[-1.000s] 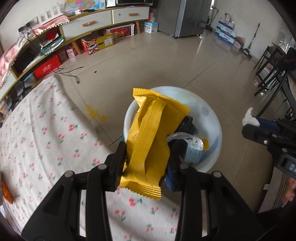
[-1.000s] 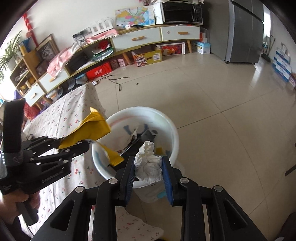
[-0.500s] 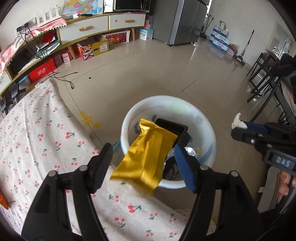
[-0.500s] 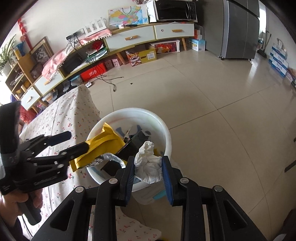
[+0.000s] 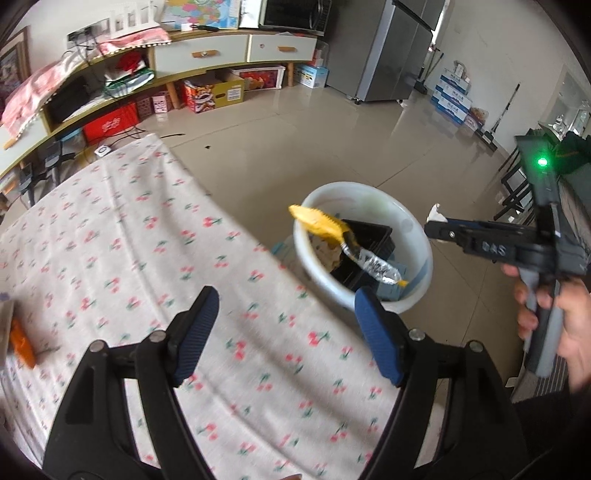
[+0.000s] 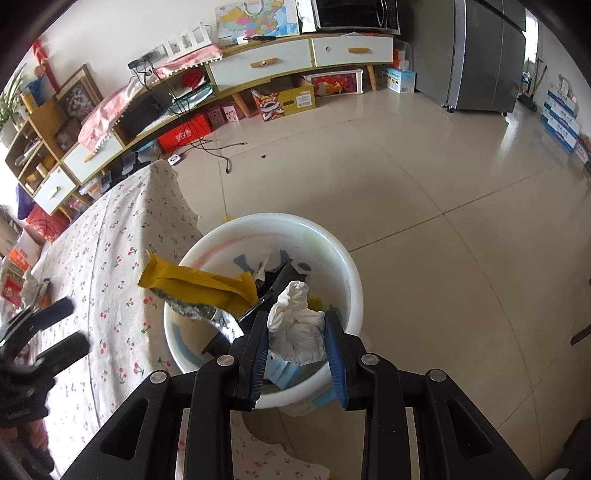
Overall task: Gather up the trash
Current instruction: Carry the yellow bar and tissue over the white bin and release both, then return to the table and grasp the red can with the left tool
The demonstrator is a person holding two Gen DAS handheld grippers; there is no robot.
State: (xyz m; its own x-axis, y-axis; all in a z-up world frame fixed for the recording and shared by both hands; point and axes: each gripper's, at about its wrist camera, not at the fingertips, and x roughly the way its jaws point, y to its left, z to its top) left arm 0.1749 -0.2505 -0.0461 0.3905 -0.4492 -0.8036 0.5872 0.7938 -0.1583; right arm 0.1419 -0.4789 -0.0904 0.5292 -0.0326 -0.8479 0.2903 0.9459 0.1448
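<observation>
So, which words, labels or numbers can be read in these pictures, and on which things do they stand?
"GAS" or "DAS", first letter unclear: on the right hand-held gripper, seen from the left wrist.
Red box under the shelf: white characters, too small to read.
Cardboard box, wall map, stacked cartons: print too blurred.

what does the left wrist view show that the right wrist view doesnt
Only the left wrist view shows the orange item lying on the tablecloth at the far left, and the person's hand gripping the right hand-held gripper's handle, with its green light lit.

Only the right wrist view shows the white crumpled tissue clamped in the right hand-held gripper, above the bin's near edge.

Both show the white bin, the yellow wrapper resting across its rim, the cherry tablecloth and the open, empty left hand-held gripper.
</observation>
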